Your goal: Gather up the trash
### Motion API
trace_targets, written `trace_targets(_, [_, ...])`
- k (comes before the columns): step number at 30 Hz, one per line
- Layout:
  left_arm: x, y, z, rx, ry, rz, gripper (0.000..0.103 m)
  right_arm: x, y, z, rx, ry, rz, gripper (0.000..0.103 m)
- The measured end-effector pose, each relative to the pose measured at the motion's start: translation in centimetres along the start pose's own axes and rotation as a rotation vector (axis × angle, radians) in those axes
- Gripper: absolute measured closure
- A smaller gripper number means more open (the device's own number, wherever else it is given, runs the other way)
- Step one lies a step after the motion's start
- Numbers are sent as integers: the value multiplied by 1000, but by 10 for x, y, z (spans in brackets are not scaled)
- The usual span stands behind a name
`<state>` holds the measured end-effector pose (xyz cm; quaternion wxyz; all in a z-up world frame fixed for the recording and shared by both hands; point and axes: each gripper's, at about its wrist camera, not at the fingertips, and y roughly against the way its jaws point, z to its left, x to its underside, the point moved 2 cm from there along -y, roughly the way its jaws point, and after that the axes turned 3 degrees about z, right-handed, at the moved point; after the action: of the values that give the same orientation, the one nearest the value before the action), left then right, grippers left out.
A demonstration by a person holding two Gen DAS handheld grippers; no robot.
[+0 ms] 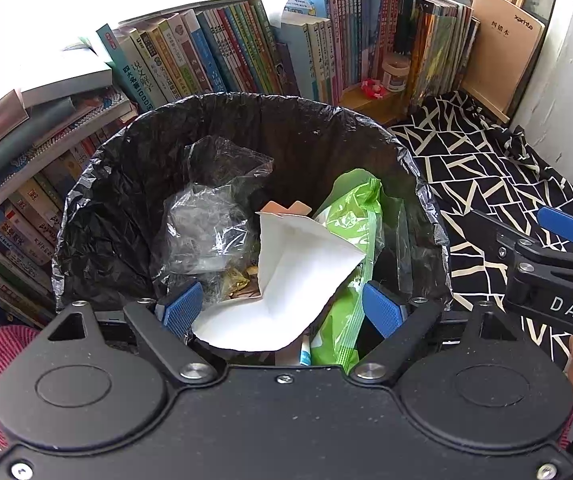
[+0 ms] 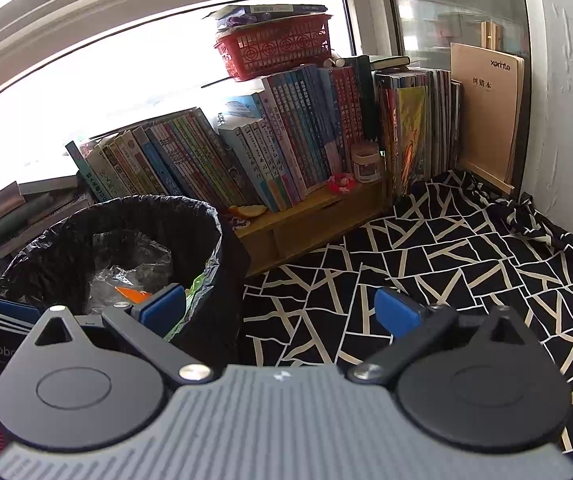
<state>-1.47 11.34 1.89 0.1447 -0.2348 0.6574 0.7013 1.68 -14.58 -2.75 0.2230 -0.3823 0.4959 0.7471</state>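
Your left gripper hangs over the trash bin, its jaws spread wide; the white paper lies inside the black liner between the blue pads, which do not press on it. A green wrapper and clear plastic lie beside the paper in the bin. Your right gripper is wide apart too and holds nothing, just right of the bin, above the black-and-white patterned cloth.

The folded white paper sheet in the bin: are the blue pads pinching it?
Apart: left wrist view shows both pads spread wide, clear of the white paper.
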Motion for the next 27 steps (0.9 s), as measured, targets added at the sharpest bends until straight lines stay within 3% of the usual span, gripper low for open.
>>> trace_targets(27, [1, -2, -5, -9, -13, 7, 14, 1, 0, -1, 35, -4, 12, 0])
